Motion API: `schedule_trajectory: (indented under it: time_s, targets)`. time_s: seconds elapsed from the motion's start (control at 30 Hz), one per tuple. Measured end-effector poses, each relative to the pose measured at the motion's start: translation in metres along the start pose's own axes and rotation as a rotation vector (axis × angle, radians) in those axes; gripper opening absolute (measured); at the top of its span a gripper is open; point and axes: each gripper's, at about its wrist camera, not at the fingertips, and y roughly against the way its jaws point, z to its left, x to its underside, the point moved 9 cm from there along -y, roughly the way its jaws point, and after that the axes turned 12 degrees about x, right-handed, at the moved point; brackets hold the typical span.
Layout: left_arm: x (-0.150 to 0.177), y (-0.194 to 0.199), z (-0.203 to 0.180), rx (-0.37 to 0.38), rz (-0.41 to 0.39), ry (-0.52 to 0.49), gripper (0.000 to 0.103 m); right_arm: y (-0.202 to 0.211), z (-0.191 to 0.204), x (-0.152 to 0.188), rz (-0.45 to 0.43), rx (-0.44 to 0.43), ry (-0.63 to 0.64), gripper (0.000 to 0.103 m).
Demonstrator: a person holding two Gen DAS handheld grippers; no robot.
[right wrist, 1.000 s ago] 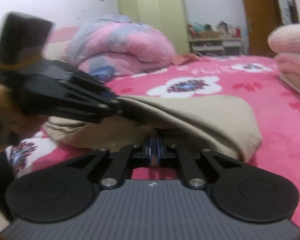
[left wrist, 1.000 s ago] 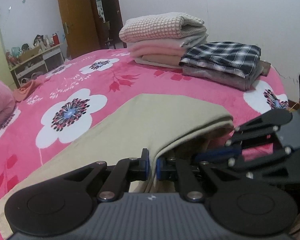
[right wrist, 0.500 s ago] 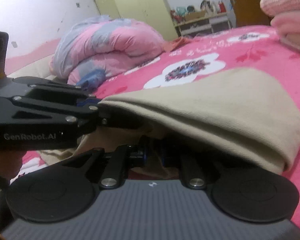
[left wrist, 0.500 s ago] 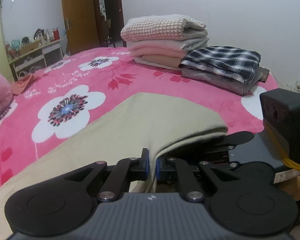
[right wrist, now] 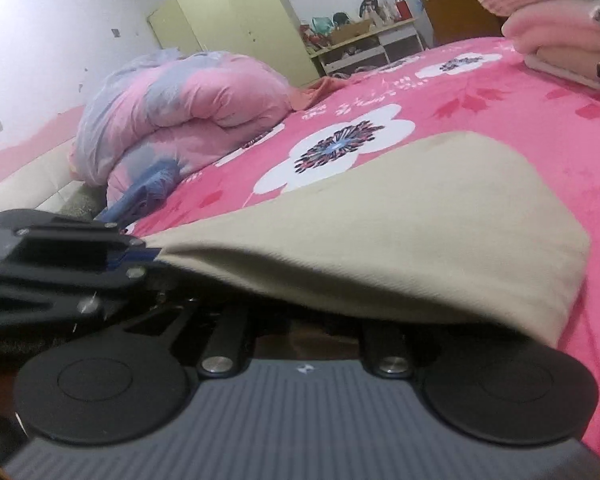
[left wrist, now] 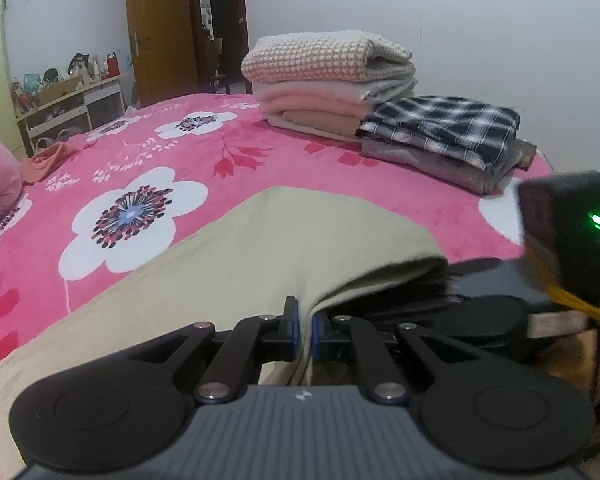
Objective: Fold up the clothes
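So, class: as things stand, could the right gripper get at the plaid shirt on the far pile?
Probably not yet. The right gripper sits tucked under the beige cloth's raised edge, and open pink bedspread lies between it and the plaid shirt. It would need to pull free first.

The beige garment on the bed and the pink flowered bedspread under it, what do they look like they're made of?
The beige garment looks like a woven cotton twill, matte, with faint diagonal ribbing near its folded edge. The pink flowered bedspread looks like plush fleece, probably synthetic: a soft, fuzzy nap with a slight sheen. Neither fibre can be confirmed by sight.
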Motion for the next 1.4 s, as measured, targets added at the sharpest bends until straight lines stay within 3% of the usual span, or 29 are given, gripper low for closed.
schedule_trajectory:
  time_s: [0.13, 0.33, 0.43, 0.57, 0.77, 0.87, 0.9, 0.97, 1.1, 1.27, 1.33, 1.4]
  targets:
    - [0.001, -0.001, -0.002, 0.009, 0.001, -0.012, 0.007, 0.028, -0.014, 0.009, -0.005, -0.002, 0.022, 0.012]
    - [0.005, -0.005, -0.003, 0.011, 0.017, -0.014, 0.007, -0.007, -0.018, 0.002, 0.024, 0.048, 0.01, 0.011]
    - [0.004, -0.005, -0.001, 0.016, 0.012, -0.001, 0.007, 0.006, -0.023, 0.002, 0.03, 0.029, -0.02, 0.015]
    - [0.003, -0.006, 0.003, 0.026, 0.005, 0.023, 0.007, 0.054, -0.051, 0.007, 0.044, 0.018, -0.132, 0.039]
    - [0.002, -0.004, 0.005, 0.026, 0.003, 0.044, 0.007, 0.068, -0.09, 0.012, 0.062, 0.118, -0.261, 0.039]
    - [0.002, -0.004, 0.005, 0.021, 0.0, 0.048, 0.007, 0.063, -0.089, 0.008, 0.057, 0.146, -0.224, 0.042]
    - [0.002, -0.004, 0.005, 0.017, -0.001, 0.046, 0.007, 0.064, -0.089, 0.007, 0.056, 0.148, -0.216, 0.044]
    - [0.003, -0.004, 0.003, 0.009, -0.004, 0.036, 0.008, 0.074, -0.093, 0.004, 0.049, 0.117, -0.246, 0.06]
    - [0.009, -0.009, -0.009, -0.049, 0.019, -0.099, 0.01, 0.092, -0.116, -0.005, 0.052, 0.046, -0.332, 0.07]
    - [0.023, -0.026, -0.041, -0.201, 0.091, -0.44, 0.018, 0.072, -0.137, -0.017, 0.173, -0.1, -0.511, 0.08]
    - [0.033, -0.033, -0.053, -0.266, 0.119, -0.581, 0.021, 0.059, -0.135, -0.018, 0.225, -0.117, -0.527, 0.079]
    - [0.04, -0.039, -0.058, -0.299, 0.133, -0.649, 0.024, 0.06, -0.129, -0.022, 0.221, -0.124, -0.479, 0.079]
